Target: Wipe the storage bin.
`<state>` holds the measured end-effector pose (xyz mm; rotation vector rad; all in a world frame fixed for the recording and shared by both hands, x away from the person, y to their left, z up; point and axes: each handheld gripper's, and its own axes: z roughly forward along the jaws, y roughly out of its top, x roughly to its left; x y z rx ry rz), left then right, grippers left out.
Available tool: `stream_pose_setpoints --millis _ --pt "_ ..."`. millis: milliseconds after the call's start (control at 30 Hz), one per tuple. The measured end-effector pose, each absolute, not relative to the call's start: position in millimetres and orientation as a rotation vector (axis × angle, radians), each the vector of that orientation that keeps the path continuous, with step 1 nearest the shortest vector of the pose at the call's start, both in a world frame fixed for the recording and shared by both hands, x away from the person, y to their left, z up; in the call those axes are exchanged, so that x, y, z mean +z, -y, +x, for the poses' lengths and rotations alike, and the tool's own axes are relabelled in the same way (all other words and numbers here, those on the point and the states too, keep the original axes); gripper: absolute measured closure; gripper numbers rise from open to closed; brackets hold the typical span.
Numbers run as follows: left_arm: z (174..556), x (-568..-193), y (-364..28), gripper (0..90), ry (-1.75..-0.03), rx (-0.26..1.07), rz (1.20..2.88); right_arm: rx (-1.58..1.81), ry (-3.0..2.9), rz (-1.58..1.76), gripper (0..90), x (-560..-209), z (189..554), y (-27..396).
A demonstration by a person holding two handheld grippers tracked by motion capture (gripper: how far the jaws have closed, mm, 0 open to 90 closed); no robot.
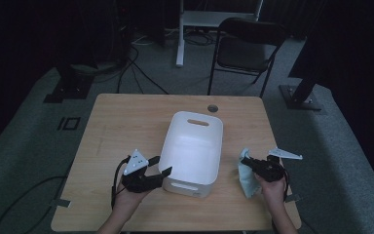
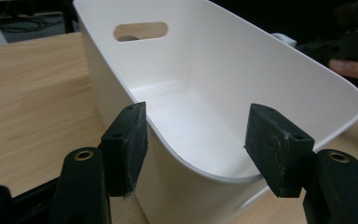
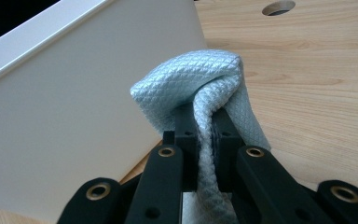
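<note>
A white plastic bin with handle slots stands in the middle of the wooden table. My left gripper is at its near left corner. In the left gripper view the left gripper is open, its pads on either side of the bin's rounded corner rim, apart from it. To the right of the bin, my right gripper is shut on a light blue quilted cloth. In the right gripper view the cloth bunches over the right gripper, close to the bin's outer wall.
A round cable hole lies in the table behind the bin. A black folding chair and a white desk leg stand beyond the far edge. Cables run over the grey floor at the left.
</note>
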<state>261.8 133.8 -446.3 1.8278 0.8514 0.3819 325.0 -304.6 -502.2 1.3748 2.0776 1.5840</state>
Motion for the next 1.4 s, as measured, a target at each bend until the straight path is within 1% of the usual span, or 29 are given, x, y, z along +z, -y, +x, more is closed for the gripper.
stream_pose_setpoints --millis 267,400,500,633,867,1100,1400 --pt "250.2 -445.2 -127.1 40.8 -0.792 0.317 1.854 1.583 -2.078 1.372 84.4 -502.2 325.0 304.9" --pt "249.3 -442.4 -128.4 41.5 -0.779 0.341 1.852 1.586 -2.075 1.372 84.4 -502.0 325.1 305.8" --pt "255.6 -436.6 -134.3 41.5 -0.773 0.364 1.834 1.589 -2.072 1.373 84.4 -501.6 324.8 306.6" --pt "272.9 -428.5 -141.5 41.5 -0.765 0.392 1.826 1.592 -2.073 1.371 84.4 -501.1 324.7 307.4" --pt "313.7 -421.5 -146.0 41.5 -0.744 0.381 1.827 1.594 -2.073 1.364 84.4 -500.2 323.8 307.5" --pt "351.0 -420.6 -141.3 41.9 -0.725 0.375 1.844 1.593 -2.087 1.352 84.4 -500.6 323.5 305.6" --pt "401.6 -420.1 -133.9 40.8 -0.688 0.319 1.824 1.597 -2.092 1.337 84.4 -499.7 322.4 304.3"
